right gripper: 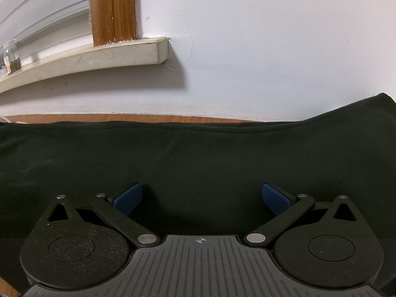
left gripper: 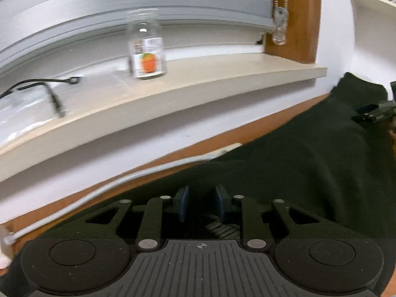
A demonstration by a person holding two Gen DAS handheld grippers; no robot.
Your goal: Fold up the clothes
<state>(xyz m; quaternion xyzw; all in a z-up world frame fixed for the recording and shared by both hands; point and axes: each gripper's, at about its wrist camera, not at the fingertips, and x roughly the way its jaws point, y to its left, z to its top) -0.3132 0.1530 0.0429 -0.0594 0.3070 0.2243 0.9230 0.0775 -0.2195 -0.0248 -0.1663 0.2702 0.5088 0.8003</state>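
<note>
A black garment [left gripper: 309, 153] lies spread over a wooden table, reaching toward the wall. My left gripper [left gripper: 201, 204] has its blue pads close together, pinching a fold of the black garment at its near edge. In the right wrist view the same garment [right gripper: 193, 153] fills the lower half. My right gripper [right gripper: 201, 198] is open, its blue pads wide apart just above the cloth, with nothing between them. The right gripper also shows at the far right of the left wrist view [left gripper: 378, 113].
A cream window sill [left gripper: 173, 99] runs along the white wall, with a clear jar with an orange label [left gripper: 147, 49] and a black cable [left gripper: 49, 91] on it. A grey cable [left gripper: 104, 188] lies on the wooden table [right gripper: 123, 118] behind the garment. Wooden window frame [right gripper: 113, 10].
</note>
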